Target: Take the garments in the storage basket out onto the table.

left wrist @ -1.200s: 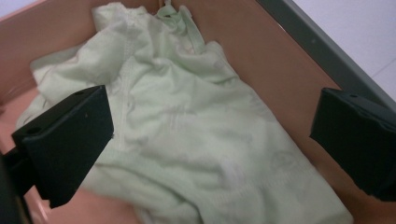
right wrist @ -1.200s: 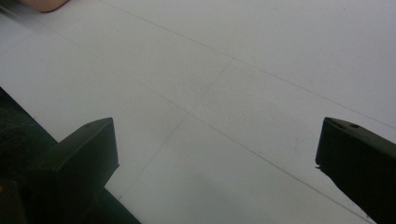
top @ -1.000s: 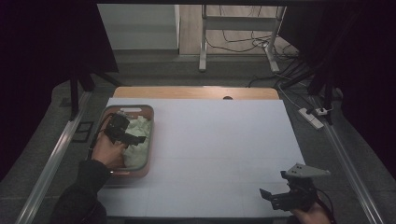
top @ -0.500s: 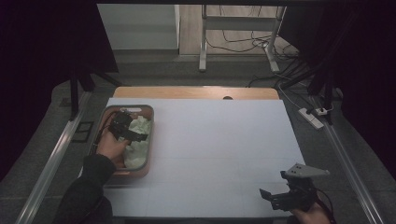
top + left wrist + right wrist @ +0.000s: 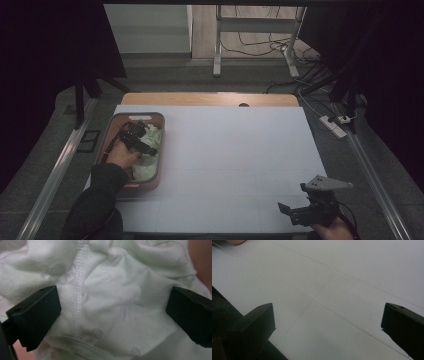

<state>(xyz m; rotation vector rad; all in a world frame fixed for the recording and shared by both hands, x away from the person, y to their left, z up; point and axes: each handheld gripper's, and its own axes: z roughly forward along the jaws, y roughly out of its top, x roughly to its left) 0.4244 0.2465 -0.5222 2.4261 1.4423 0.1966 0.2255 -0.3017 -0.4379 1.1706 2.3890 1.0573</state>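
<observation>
High view: white tabletop (image 5: 230, 160), wooden strip along its far edge. A pinkish-brown tub (image 5: 116, 131) sits at the left edge, holding pale green-white cloth (image 5: 150, 167). The left tool (image 5: 137, 141) is down inside the tub, over the cloth, with the person's left hand (image 5: 121, 156) and dark sleeve reaching in from the near-left corner. The right tool (image 5: 295, 212) hovers low near the near-right corner, grey three-cornered plate on top, well apart from the tub.

Left gripper view: both black jaws stand wide apart, pressed close against the cloth (image 5: 112, 297). A stitched seam runs down the fabric just beside the left jaw; faint round print marks on the cloth. A bit of the pink tub wall (image 5: 202, 257) at the upper right corner.

Right gripper view: jaws wide apart, nothing between them, bare white tabletop (image 5: 342, 285) below, with thin sheet seams crossing it. Near edge of the tabletop at lower left.
</observation>
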